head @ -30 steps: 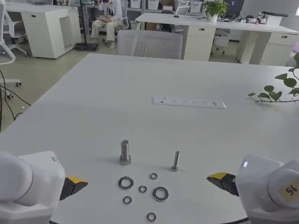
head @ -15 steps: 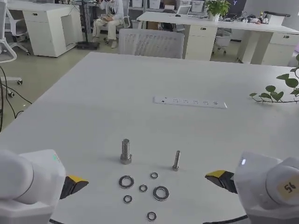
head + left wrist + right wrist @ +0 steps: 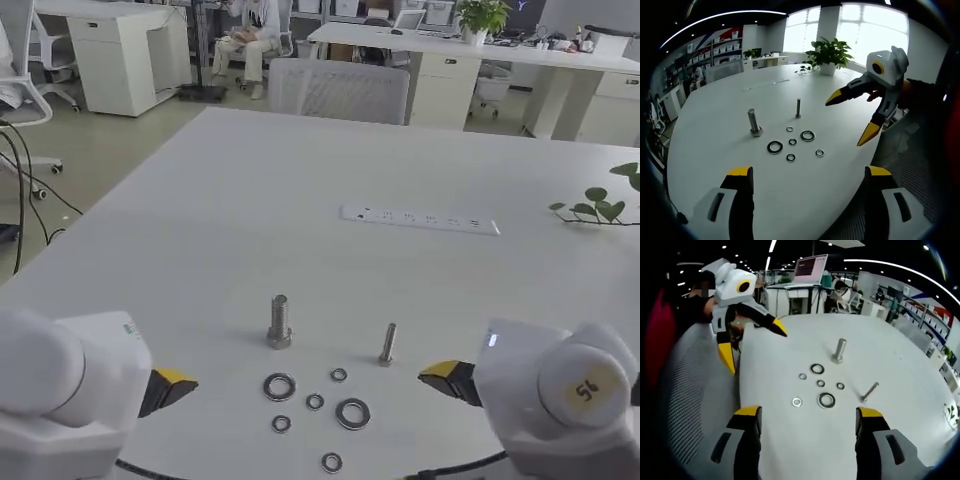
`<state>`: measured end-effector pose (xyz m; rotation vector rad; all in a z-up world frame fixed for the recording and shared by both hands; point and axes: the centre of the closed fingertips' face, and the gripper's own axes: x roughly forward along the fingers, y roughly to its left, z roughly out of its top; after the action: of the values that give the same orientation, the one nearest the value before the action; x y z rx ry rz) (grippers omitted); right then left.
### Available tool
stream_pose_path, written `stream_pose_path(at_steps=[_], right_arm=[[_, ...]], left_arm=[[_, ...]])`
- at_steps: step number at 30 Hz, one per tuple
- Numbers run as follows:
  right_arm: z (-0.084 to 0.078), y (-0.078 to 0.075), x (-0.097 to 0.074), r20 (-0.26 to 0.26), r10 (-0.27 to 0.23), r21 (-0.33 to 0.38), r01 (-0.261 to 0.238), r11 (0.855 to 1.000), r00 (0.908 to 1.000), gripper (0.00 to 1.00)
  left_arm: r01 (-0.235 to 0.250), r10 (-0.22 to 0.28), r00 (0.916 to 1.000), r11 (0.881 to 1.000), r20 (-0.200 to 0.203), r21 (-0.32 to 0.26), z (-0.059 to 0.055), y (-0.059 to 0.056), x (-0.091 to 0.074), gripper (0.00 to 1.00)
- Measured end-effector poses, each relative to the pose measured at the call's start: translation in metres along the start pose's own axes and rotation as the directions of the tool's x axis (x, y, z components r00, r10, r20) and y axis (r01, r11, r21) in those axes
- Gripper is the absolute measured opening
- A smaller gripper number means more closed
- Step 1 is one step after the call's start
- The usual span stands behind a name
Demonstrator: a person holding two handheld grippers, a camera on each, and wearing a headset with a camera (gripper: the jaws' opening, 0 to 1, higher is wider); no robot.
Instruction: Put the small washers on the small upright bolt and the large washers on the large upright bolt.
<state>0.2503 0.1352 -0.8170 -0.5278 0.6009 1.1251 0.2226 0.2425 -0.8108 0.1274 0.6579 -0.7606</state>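
Note:
The large bolt [image 3: 279, 322] and the small bolt [image 3: 388, 343] stand upright on the white table [image 3: 300, 180]. In front of them lie two large washers [image 3: 279, 386] [image 3: 352, 413] and several small washers [image 3: 315, 401]. My left gripper [image 3: 172, 386] is low at the left, my right gripper [image 3: 442, 377] low at the right, both beside the washers and touching none. The left gripper view has its jaws [image 3: 810, 172] wide open and empty before the washers [image 3: 774, 147], with the right gripper [image 3: 865, 112] open across from it. The right gripper [image 3: 807, 413] is open too.
A white power strip [image 3: 418, 219] lies on the table beyond the bolts. Plant leaves [image 3: 600, 205] reach in at the right edge. A mesh chair [image 3: 338, 90] stands at the far end, with desks and a seated person behind it. The table's near edge curves just below the washers.
My right gripper has come in leftward, closer to the small bolt and the washers. The head camera has shifted a little. Bolts, washers and left gripper stay where they were.

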Motion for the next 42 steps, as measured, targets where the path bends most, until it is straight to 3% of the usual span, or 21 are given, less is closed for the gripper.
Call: stream_pose_path(at_steps=[20,27,38,42], right_arm=[[0.010,0.002,0.024,-0.083,0.081,-0.130,-0.092,0.987,0.9933,0.65],[0.008,0.008,0.032,-0.129,0.109,-0.159,-0.129,0.979,0.9857,0.53],[0.000,0.017,0.042,-0.202,0.160,-0.183,-0.197,0.963,0.9663,0.30],[-0.003,0.020,0.047,-0.238,0.170,-0.188,-0.217,0.958,0.9563,0.29]], left_arm=[[-0.003,0.003,1.0000,1.000,-0.007,0.005,0.000,0.002,0.001,0.91],[0.001,-0.001,1.0000,1.000,-0.008,0.007,0.000,0.001,0.002,0.90],[0.003,-0.003,1.0000,1.000,-0.008,0.009,0.001,0.000,0.001,0.89],[0.002,-0.002,1.0000,1.000,-0.008,0.011,0.001,0.000,0.001,0.89]])
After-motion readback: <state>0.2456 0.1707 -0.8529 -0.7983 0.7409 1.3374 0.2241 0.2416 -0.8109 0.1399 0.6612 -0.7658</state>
